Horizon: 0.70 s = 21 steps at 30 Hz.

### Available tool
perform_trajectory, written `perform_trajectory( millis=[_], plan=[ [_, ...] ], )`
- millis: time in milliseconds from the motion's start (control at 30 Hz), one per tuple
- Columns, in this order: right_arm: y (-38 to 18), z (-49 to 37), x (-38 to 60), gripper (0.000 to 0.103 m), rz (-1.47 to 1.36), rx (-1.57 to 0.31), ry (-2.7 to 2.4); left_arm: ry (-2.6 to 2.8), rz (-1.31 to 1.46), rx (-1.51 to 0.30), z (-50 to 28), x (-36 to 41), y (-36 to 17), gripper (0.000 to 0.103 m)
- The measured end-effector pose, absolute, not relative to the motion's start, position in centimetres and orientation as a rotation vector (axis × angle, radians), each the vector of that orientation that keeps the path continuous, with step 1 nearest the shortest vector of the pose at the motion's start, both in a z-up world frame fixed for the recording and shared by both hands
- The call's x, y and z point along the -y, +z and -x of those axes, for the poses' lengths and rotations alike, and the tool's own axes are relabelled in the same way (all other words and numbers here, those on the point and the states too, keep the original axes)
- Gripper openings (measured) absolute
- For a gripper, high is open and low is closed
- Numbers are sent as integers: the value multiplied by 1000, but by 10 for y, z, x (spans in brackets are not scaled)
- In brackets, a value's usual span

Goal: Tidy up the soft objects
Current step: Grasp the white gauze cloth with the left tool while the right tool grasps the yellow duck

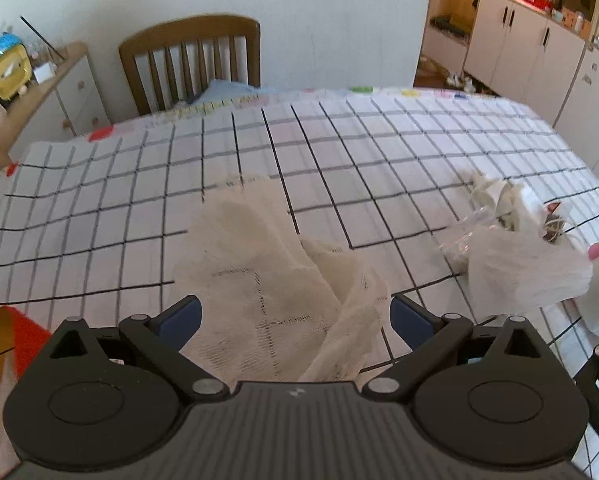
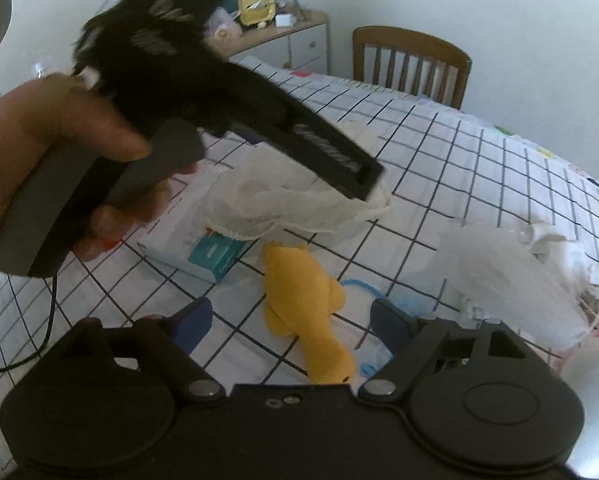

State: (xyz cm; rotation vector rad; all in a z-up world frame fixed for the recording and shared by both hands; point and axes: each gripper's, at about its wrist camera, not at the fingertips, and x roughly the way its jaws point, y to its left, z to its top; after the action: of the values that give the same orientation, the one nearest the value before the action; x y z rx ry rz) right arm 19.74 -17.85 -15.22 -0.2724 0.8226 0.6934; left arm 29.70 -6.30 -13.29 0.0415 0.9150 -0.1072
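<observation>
Left gripper (image 1: pixel 295 320): both blue pads stand wide apart. A cream gauze cloth (image 1: pixel 275 276) rises between them and drapes toward 12 o'clock over the checked tablecloth (image 1: pixel 379 152). The pads do not press on it where they show. In the right wrist view the same cloth (image 2: pixel 299 208) hangs from the tip of the left gripper (image 2: pixel 363 184), clear of the table, so something further in has hold of it; whether the jaws themselves grip it I cannot tell.

Right gripper (image 2: pixel 291 328): jaws well open, nothing held. A yellow plush toy (image 2: pixel 307 312) lies flat on the tablecloth (image 2: pixel 459 160) between the two pads, touching neither.

Around the toy in the right wrist view: a white and teal packet (image 2: pixel 203 248) at 10 o'clock, a bit of blue cord (image 2: pixel 363 286) just at 2 o'clock, and a crumpled white bag (image 2: pixel 511 280) at 3 o'clock.

A hand (image 2: pixel 59 148) holds the left gripper's grey handle at 9 o'clock in that view. A wooden chair (image 1: pixel 191 60) stands at the table's far edge, 12 o'clock.
</observation>
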Motion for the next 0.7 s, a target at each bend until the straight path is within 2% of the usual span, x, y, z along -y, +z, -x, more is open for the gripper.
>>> perform_trajectory(
  millis=[333,467,700],
  plan=[
    [-165,-205,166,79,318,-836,721,-95,-48,-994,-321,64,-156,101],
    [-169,-206,162,73,341,-845,715,-83,-41,-1002,-324,62,-160,100],
    [-173,-206,161,60,364,-856,682,-105,-30,-1006,-327,61,-161,76]
  ],
)
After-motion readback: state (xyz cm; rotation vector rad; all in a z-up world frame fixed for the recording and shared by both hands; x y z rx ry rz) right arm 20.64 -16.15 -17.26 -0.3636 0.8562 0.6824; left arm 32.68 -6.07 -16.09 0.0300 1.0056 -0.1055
